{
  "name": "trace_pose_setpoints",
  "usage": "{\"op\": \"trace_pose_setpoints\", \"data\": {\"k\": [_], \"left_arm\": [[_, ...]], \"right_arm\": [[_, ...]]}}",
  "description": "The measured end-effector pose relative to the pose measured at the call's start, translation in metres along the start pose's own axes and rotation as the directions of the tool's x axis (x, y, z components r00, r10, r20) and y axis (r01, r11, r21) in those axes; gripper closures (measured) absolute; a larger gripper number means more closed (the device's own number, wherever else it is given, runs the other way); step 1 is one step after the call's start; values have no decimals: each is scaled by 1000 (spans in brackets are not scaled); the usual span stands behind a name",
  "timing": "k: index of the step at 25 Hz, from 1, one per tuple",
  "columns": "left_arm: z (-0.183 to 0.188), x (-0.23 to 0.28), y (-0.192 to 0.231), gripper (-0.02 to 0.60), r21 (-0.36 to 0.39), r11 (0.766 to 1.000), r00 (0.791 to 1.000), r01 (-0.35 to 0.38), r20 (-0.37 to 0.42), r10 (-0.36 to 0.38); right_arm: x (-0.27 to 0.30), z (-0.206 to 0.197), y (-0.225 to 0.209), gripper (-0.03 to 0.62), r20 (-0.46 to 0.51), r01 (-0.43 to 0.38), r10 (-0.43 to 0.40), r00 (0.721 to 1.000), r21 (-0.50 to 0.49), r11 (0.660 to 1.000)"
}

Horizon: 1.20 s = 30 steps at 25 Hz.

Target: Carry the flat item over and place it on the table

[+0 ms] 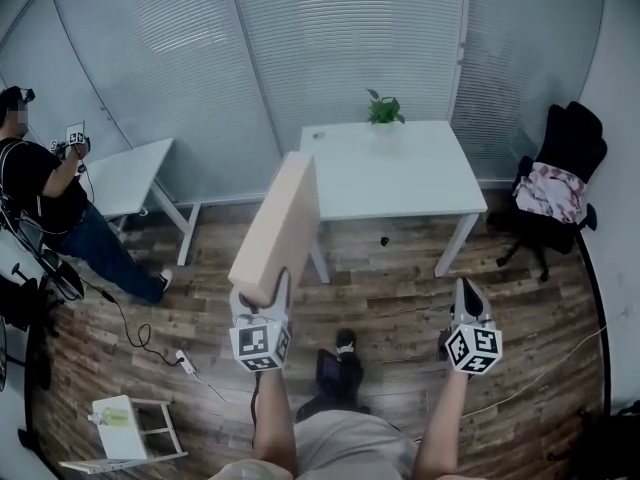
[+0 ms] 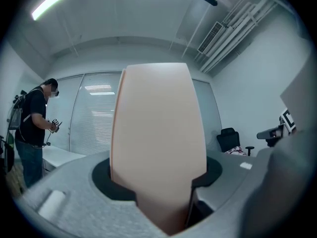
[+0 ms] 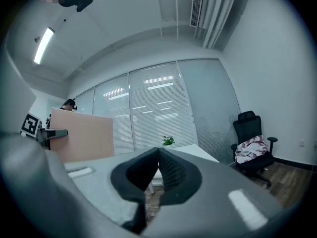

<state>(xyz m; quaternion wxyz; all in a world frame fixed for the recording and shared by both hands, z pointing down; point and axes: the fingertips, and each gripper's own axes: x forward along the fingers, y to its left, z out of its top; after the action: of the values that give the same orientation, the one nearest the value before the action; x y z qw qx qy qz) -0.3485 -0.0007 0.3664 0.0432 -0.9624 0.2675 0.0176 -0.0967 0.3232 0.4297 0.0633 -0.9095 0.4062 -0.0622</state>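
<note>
The flat item (image 1: 280,230), a pale beige panel, is off the ground and standing on end. Your left hand-held gripper (image 1: 262,303) is clamped on its bottom edge, jaws spread wide with the panel filling the gap between them. It tilts up and away from you. In the head view its top end overlaps the near left corner of the white surface (image 1: 400,183), but I cannot tell whether it reaches that far or only lines up with it.

Your right hand-held gripper (image 1: 467,293) is off to the right, well apart from the panel. Its jaws are together with nothing between them.

So the pick-up looks done and you are in the carrying stage. Wooden floor (image 1: 390,288) lies between you and the surface, so I judge you are short of it. What is left is to close in, lay the panel flat on top and let go. The surface carries only a small potted plant (image 1: 383,109) at its far edge, so the near part is free for the panel.
</note>
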Motion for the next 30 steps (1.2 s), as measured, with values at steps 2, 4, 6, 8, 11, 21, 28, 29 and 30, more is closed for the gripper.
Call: {"op": "trace_pose_setpoints", "data": {"k": [2, 4, 6, 8, 11, 21, 28, 29, 30], "left_arm": [[-5, 18, 2, 295, -9, 1000, 1000, -7, 1, 7], [-10, 38, 3, 295, -10, 1000, 1000, -7, -7, 7], [-12, 56, 4, 295, 8, 1000, 1000, 1, -11, -1], [-12, 75, 6, 295, 20, 1000, 1000, 10, -2, -10], [-12, 107, 16, 295, 30, 1000, 1000, 7, -2, -7], [-13, 244, 59, 293, 36, 999, 999, -8, -34, 9], [-43, 322, 51, 295, -2, 999, 995, 49, -92, -49], [-44, 330, 51, 293, -8, 998, 994, 58, -93, -58], [-43, 337, 52, 293, -12, 998, 994, 65, -92, -66]], "right_arm": [[17, 1, -5, 593, -3, 0, -1, 1000, -7, 1000], [39, 2, -8, 594, -5, -7, 7, 1000, -12, 1000], [63, 4, -9, 594, -5, -16, 15, 1000, -11, 1000], [92, 5, -9, 593, 3, -23, 23, 1000, -2, 1000], [145, 1, -1, 594, 6, -54, 54, 999, 24, 998], [279, 7, 12, 594, -20, -79, 80, 997, 58, 995], [326, 16, -22, 594, -47, -10, 11, 999, 24, 1000], [332, 21, -24, 594, -43, -4, 5, 999, 22, 1000], [338, 25, -25, 594, -37, -2, 3, 999, 24, 1000]]}}
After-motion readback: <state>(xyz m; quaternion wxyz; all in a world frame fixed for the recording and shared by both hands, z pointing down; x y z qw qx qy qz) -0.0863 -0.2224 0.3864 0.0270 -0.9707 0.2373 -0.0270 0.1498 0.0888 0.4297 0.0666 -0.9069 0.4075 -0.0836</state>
